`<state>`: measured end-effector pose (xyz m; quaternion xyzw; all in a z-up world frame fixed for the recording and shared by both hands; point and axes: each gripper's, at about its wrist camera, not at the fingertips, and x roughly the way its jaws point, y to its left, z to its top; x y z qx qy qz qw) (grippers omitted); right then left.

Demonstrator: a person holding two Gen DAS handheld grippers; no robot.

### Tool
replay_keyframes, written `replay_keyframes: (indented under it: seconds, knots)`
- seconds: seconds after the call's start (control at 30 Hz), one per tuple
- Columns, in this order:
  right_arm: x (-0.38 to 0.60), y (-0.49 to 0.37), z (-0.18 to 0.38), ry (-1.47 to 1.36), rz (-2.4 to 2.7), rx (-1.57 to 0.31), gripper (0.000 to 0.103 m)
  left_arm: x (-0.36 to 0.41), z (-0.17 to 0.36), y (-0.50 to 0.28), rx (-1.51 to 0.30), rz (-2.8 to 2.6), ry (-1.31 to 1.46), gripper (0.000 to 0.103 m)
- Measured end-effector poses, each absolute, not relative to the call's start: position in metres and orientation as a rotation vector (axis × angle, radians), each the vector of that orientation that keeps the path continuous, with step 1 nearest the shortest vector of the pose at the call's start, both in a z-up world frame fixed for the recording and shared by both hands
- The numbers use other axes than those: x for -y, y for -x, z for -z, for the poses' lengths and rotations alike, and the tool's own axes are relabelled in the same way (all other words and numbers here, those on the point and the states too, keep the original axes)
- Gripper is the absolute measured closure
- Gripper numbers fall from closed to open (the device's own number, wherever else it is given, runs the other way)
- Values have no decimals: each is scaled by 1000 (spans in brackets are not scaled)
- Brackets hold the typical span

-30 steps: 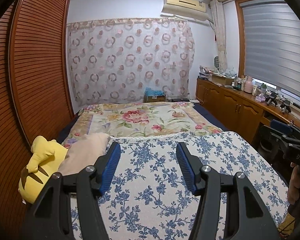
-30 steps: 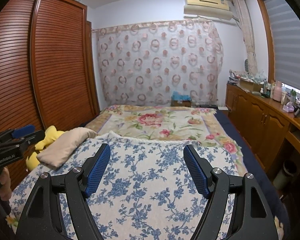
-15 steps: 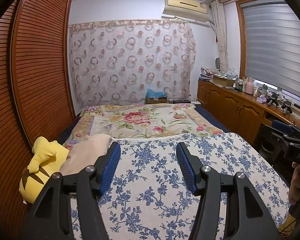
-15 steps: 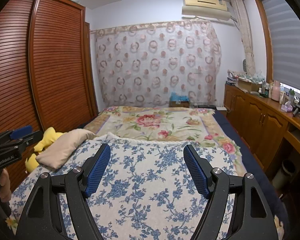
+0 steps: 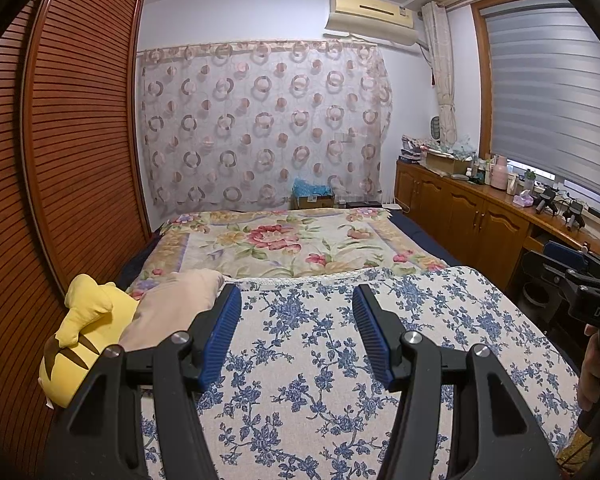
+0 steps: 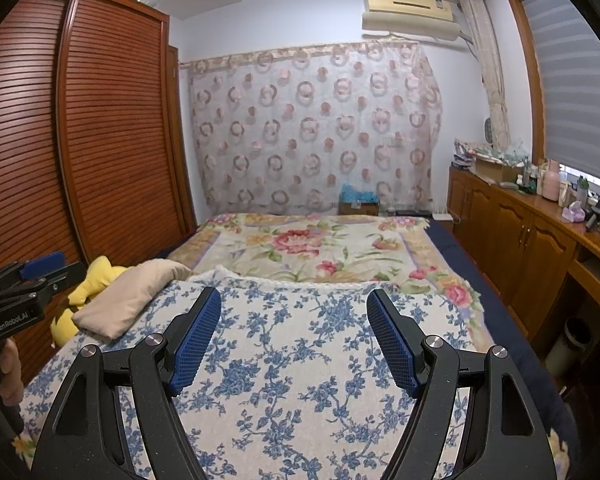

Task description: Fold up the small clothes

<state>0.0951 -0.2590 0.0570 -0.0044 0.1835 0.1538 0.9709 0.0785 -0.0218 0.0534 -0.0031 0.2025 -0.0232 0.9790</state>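
Observation:
My left gripper is open and empty, held above the blue-flowered bed cover. My right gripper is open and empty above the same cover. Each gripper shows in the other's view: the right one at the right edge of the left wrist view, the left one at the left edge of the right wrist view. A beige cloth-like item lies at the cover's left edge; I cannot tell whether it is a garment or a pillow.
A yellow plush toy lies by the wooden wardrobe on the left. A floral blanket covers the far bed. Wooden cabinets with clutter run along the right wall; a bin stands below.
Both views have tilted slightly upward, so the bed sits a little lower in frame. Both grippers stay open and empty.

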Motion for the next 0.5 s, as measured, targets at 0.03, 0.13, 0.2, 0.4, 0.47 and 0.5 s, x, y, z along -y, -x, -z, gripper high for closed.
replay_keyframes:
  seconds: [0.03, 0.13, 0.2, 0.4, 0.47, 0.5]
  knots:
    - [260, -95, -56, 9, -310, -370, 25, 22, -53, -78, -408, 46, 6, 46]
    - [260, -95, -56, 9, -310, -370, 25, 22, -53, -78, -408, 47, 5, 46]
    - [260, -95, -56, 7, -308, -369, 25, 22, -53, -78, -407, 47, 5, 46]
    - [262, -94, -56, 7, -302, -368, 25, 22, -53, -79, -407, 46, 6, 46]
    - [262, -94, -57, 7, -303, -368, 25, 21, -52, -78, -407, 47, 5, 46]
    - [262, -94, -57, 7, -302, -367, 25, 21, -52, -78, -407, 47, 5, 46]
